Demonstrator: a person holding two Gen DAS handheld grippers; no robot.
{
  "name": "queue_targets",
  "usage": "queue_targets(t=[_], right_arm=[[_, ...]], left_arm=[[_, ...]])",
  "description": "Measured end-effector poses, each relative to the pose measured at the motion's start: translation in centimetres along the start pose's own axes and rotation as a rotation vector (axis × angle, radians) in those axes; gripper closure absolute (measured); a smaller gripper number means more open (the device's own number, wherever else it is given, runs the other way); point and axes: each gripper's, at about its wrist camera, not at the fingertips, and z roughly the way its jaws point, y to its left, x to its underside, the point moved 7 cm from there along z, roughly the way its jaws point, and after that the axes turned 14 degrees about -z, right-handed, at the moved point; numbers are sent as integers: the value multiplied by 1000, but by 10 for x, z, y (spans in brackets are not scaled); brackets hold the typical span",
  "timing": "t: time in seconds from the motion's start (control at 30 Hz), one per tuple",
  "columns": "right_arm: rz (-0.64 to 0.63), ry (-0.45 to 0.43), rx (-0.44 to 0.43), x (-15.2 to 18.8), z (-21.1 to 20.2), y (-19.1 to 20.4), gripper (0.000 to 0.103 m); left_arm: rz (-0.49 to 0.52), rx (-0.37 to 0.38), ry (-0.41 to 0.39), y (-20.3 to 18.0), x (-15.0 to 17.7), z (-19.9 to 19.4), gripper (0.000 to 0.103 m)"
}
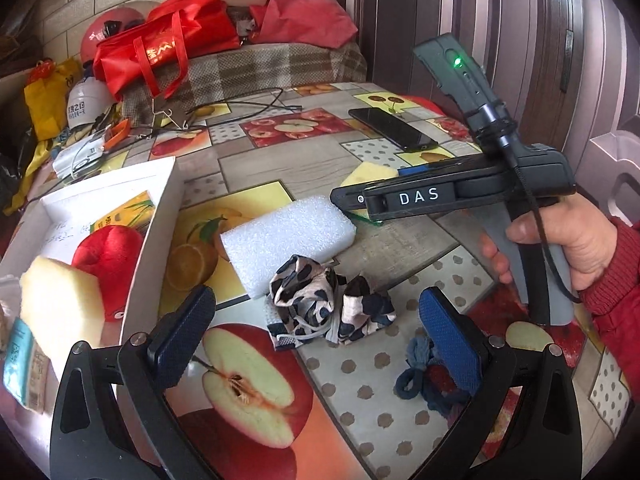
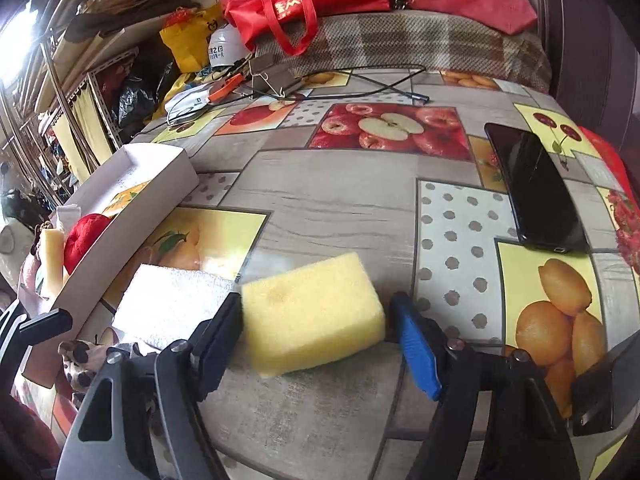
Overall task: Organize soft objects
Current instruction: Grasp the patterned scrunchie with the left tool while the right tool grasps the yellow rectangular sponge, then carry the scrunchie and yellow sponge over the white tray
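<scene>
A yellow sponge lies on the fruit-print tablecloth between the jaws of my right gripper. The black left pad touches its side and the blue right pad stands a sliver off; the sponge looks unsqueezed. My left gripper is open over a spotted cloth bundle, which it does not touch. Just beyond lies a white foam block. A dark blue cord bundle sits by its right pad. The white box at left holds a red plush and another sponge.
A black phone lies at the right of the table. Cables, a metal stand and orange-handled cutters sit at the back left. Red bags rest on a plaid cushion behind. A hand in a red sleeve holds the right gripper.
</scene>
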Motion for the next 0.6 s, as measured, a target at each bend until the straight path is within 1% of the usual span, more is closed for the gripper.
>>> queue_targets(t=[0.03, 0.07, 0.1, 0.13, 0.17, 0.2, 0.23, 0.27, 0.33, 0.5, 0.6], right_arm=[[6, -4, 0, 0, -1, -1, 31], [13, -8, 4, 0, -2, -2, 48], [20, -15, -1, 0, -3, -3, 48], [31, -23, 1, 0, -5, -5, 48], [47, -32, 13, 0, -7, -8, 49], [63, -46, 21, 0, -10, -12, 49], [77, -63, 30, 0, -14, -14, 49], [89, -79, 43, -1, -17, -17, 49], [106, -114, 72, -1, -25, -21, 49], [169, -213, 156, 1, -50, -35, 49], [196, -233, 170, 9, -61, -36, 49]], left_arm=[[5, -6, 16, -2, 0, 6, 0], [9, -13, 37, -3, 1, 11, 8], [13, -24, 56, -3, 3, 15, 19], [10, -33, 68, -2, 4, 18, 47], [-1, -43, 68, 1, 4, 18, 53], [-14, -38, 64, 3, 3, 17, 54], [-26, -30, 55, 5, 3, 15, 60], [-38, -32, 44, 7, 2, 12, 62], [-54, -34, 18, 10, 0, 8, 64], [-66, -62, -91, 13, -6, -13, 64], [-59, -89, -162, 14, -8, -26, 64]])
